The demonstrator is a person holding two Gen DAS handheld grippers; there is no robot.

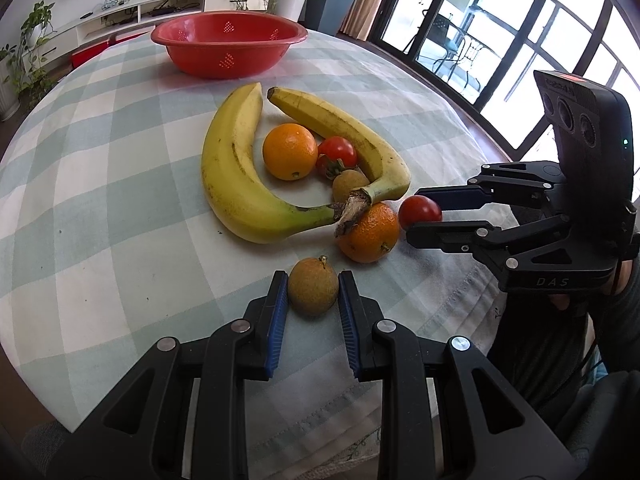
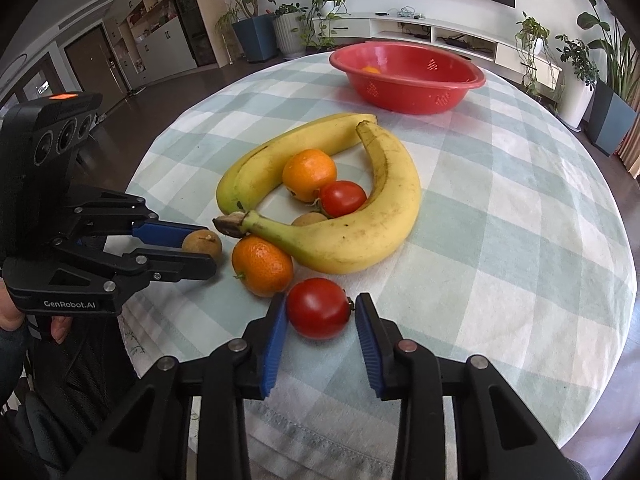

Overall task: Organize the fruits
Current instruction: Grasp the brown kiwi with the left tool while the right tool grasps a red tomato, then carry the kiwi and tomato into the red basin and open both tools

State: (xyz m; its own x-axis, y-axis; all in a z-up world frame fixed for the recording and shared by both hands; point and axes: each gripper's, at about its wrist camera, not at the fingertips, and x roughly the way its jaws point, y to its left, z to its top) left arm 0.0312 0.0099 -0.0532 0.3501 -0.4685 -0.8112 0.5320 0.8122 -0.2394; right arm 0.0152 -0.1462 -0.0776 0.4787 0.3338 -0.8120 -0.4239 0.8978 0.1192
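On the checked tablecloth lie two bananas [image 1: 232, 176] [image 1: 344, 132] in a ring around an orange [image 1: 290, 152], a tomato [image 1: 337, 152] and a small brown fruit [image 1: 349, 186]. A second orange [image 1: 368, 232] rests by the banana stems. My left gripper [image 1: 313, 292] is shut on another small brown round fruit [image 1: 313, 298], which sits on the cloth. To its right, my right gripper [image 2: 320, 308] is shut on a red tomato [image 2: 319, 312] beside that orange [image 2: 262, 266]. The right wrist view shows the left gripper [image 2: 210, 248] holding its brown fruit [image 2: 202, 242].
A red perforated basin [image 2: 406, 76] stands at the far side of the round table, with an orange [image 2: 370, 69] showing inside it. The table's near edge [image 1: 320, 420] runs just under both grippers. Potted plants, a low white cabinet and glass doors surround the table.
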